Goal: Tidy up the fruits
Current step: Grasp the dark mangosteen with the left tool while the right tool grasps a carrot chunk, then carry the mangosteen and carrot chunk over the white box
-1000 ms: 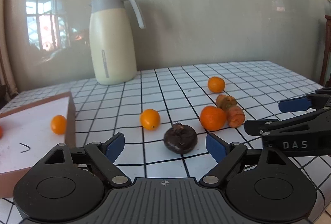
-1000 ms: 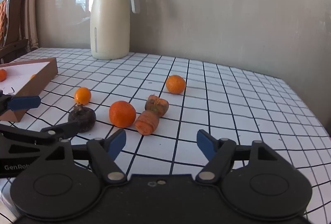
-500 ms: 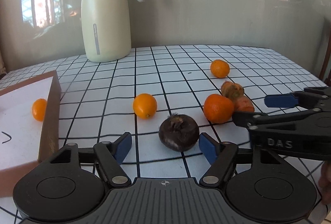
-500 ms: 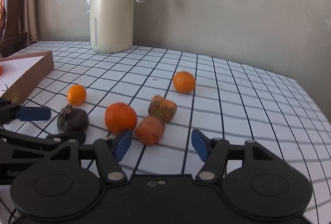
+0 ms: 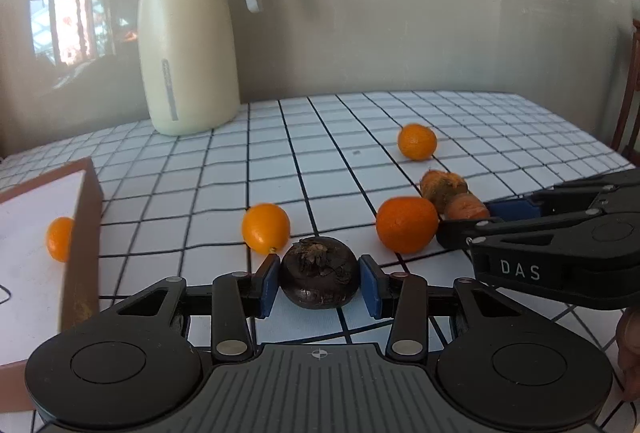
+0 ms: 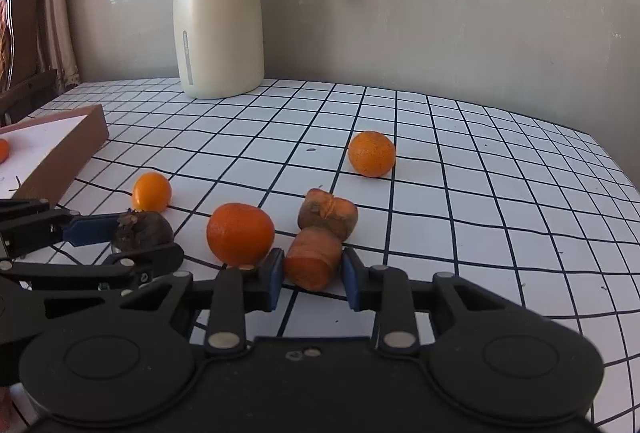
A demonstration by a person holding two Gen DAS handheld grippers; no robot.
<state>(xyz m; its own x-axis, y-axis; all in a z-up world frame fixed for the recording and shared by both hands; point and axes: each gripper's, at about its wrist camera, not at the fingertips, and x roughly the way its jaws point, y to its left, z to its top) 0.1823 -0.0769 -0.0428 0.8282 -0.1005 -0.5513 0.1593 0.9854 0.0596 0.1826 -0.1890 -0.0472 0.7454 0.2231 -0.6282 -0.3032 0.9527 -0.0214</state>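
At bottom centre the left gripper, wide open a second ago, is closing on a firm, round dark fruit across its widest part, the right gripper clenches a stiff carrot piece, and oranges lie loose beyond.

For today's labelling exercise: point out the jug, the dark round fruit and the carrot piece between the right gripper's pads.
jug (image 6: pixel 218 33), right wrist view, middle of its cream body
dark fruit (image 5: pixel 319 279), left wrist view, front face
carrot piece (image 6: pixel 312 265), right wrist view, cut end
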